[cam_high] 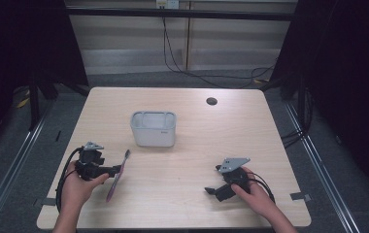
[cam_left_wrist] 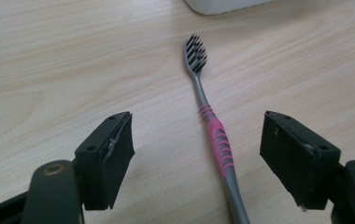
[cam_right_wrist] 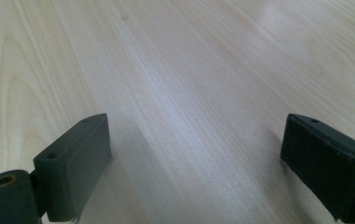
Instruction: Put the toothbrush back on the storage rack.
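Closest to where I stand, the person's left hand (cam_high: 78,187) comes up over the near edge of the pale wood-grain table (cam_high: 192,194), wrapped around the black two-jaw left gripper (cam_high: 118,168) with its cable looping down off the side. Its jaws stand wide apart and grip nothing; in the left gripper view the slim grey toothbrush with a pink ribbed grip and dark bristles (cam_left_wrist: 211,128) lies flat on the wood between the two black pads, touching neither, its head pointing away toward the tub. From above, that toothbrush (cam_high: 118,175) sits just right of the left gripper, angled with its bristle end nearest the tub; its handle end is cut off at the bottom of the left gripper view. Further along, toward the middle of the table, stands a white rounded-rectangular plastic tub (cam_high: 153,128), open at the top, its inside too dim to read. At the right the right hand (cam_high: 258,194) holds the black right gripper (cam_high: 210,191), grey three-cornered plate on top, low over bare wood; its jaws are released too, spread wide with only table grain between them.
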`<state>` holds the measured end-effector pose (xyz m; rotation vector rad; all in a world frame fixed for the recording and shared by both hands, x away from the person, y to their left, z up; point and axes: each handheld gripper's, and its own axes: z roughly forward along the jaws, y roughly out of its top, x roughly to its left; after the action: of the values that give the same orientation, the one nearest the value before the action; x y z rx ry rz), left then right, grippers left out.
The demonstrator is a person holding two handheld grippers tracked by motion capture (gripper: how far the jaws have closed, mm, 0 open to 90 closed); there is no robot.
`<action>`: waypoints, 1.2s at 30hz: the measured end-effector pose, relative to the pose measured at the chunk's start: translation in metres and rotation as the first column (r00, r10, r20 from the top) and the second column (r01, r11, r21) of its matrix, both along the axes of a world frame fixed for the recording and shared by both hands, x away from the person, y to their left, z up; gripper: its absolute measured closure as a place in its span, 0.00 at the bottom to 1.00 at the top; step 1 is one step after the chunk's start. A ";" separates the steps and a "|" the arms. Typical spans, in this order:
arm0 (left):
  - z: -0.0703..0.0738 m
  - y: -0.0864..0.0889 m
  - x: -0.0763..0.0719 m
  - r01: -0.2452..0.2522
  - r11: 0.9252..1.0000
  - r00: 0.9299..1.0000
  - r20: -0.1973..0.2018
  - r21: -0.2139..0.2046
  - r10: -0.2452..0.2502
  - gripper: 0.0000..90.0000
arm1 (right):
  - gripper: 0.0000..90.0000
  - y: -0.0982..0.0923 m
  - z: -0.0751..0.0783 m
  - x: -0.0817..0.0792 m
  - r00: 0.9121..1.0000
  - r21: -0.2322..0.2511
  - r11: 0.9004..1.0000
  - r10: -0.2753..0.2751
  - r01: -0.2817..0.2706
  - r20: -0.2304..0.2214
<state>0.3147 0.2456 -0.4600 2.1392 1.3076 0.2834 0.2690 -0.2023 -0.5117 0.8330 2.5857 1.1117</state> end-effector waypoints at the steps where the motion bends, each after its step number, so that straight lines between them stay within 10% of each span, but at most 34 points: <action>1: 0.001 -0.001 0.001 -0.002 1.000 1.000 -0.008 -0.005 0.002 0.29 | 0.09 0.000 0.000 0.000 1.000 0.000 1.000 0.000 0.000 0.000; 17: 0.017 -0.007 0.015 -0.027 1.000 0.995 -0.096 0.017 0.028 0.37 | 0.09 0.000 0.000 0.000 1.000 0.000 1.000 0.001 -0.001 0.000; 36: 0.000 -0.024 0.029 -0.026 0.996 0.977 -0.207 0.082 0.042 0.57 | 0.09 0.000 0.000 0.000 1.000 0.000 1.000 0.001 -0.001 -0.001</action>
<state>0.3435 0.2219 -0.4601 2.2640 1.4739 0.1280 0.2692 -0.2023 -0.5116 0.8324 2.5867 1.1125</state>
